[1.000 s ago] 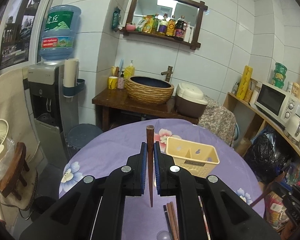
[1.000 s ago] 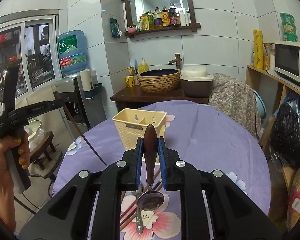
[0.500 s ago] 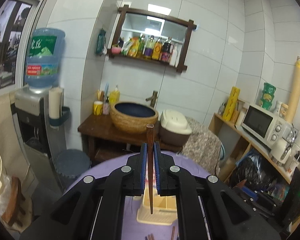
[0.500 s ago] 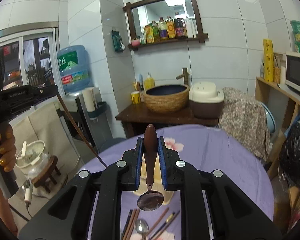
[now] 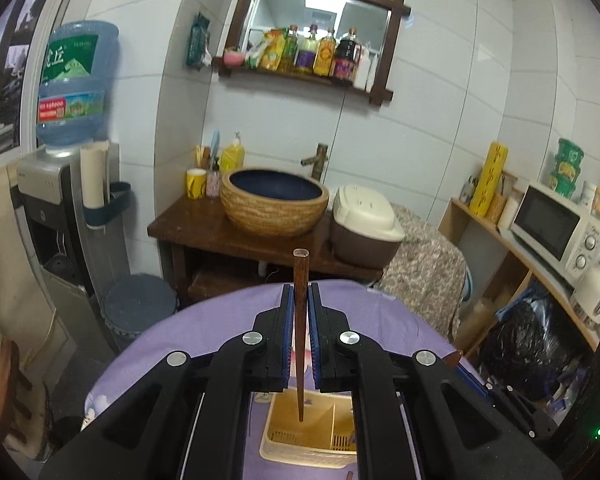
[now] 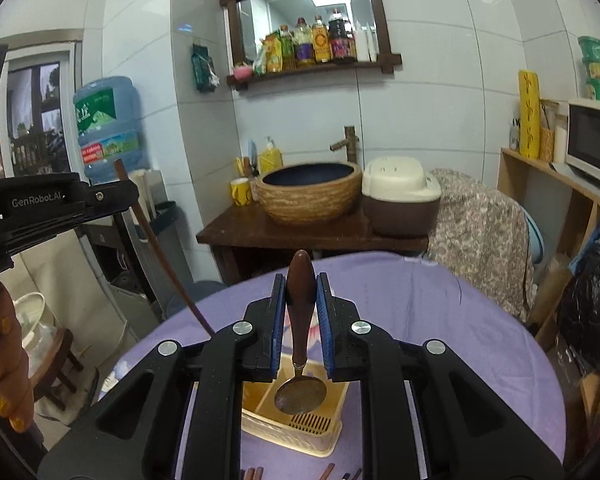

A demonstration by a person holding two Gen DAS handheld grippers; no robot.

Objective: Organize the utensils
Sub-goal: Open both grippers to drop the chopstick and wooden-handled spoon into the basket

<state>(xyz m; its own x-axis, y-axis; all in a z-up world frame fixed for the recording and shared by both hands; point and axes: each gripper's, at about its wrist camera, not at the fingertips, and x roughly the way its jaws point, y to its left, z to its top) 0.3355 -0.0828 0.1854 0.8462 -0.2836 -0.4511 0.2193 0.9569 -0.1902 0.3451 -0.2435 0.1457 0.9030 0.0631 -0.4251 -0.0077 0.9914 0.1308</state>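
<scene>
While both grippers hang over a round table point(image 6: 440, 320) draped in purple cloth, the left gripper point(image 5: 300, 312) is clamped on a dark wooden chopstick point(image 5: 300, 340), its thin tip pointing down into the left compartment of a cream utensil basket point(image 5: 300, 446). The right gripper point(image 6: 301, 304) pinches the brown handle of a spoon point(image 6: 300, 388), bowl hanging above the same basket, which sits near the table's front edge.
</scene>
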